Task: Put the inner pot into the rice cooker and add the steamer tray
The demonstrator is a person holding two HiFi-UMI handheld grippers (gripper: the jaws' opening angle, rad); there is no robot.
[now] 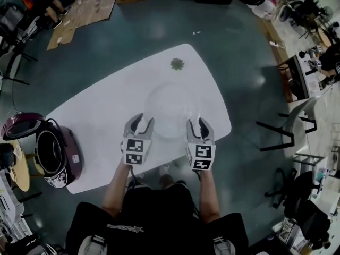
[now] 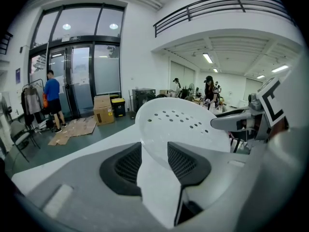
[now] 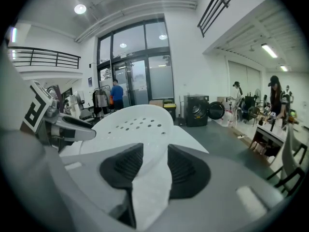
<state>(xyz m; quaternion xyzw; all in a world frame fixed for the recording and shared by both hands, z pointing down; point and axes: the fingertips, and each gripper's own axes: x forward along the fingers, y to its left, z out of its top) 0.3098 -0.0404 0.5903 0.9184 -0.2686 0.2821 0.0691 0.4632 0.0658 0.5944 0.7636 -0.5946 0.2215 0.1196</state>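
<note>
Steamer tray (image 1: 171, 110), round, perforated white plastic, is held above the smooth white counter (image 1: 95, 110), its rim clamped by the left claw (image 1: 141, 120) and the right claw (image 1: 197, 122), well apart from the maroon rice cooker (image 1: 56, 155).

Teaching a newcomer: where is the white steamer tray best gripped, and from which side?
Take the steamer tray by its thin rim, at its left and right edges, coming from the person's side, as the left hand-held gripper and right hand-held gripper do. It is wide, shallow and perforated: only the rim fits between jaws, and two holds should keep it level.
</note>
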